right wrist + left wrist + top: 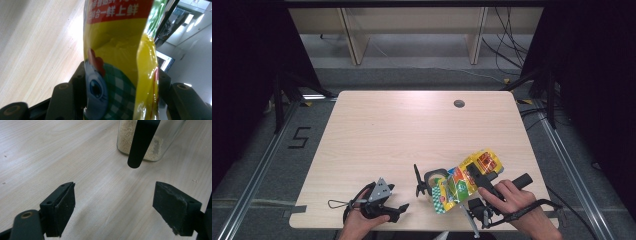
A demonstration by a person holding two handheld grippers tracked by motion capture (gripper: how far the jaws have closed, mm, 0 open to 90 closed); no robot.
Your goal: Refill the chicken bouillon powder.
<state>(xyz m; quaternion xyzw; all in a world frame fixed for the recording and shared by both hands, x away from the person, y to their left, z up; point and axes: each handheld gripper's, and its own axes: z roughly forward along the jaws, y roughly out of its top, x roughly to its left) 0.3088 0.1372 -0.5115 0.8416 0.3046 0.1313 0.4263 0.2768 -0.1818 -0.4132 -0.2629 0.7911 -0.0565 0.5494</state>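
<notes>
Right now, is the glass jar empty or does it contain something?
Not empty. The glass jar holds pale granules in its bottom part, visible through the clear wall in the left gripper view.

A pouch [467,181] tilts over a jar [434,181] at the surface's [412,130] five o'clock; the left tool [399,209] sits at seven.

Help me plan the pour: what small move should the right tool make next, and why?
Probably tip the yellow seasoning bag a little further so its lower end sits squarely over the glass jar. The right tool is clamped on the bag, which is slanted down toward the jar's mouth, and the jar already holds some pale granules. The left tool rests open beside it.
</notes>
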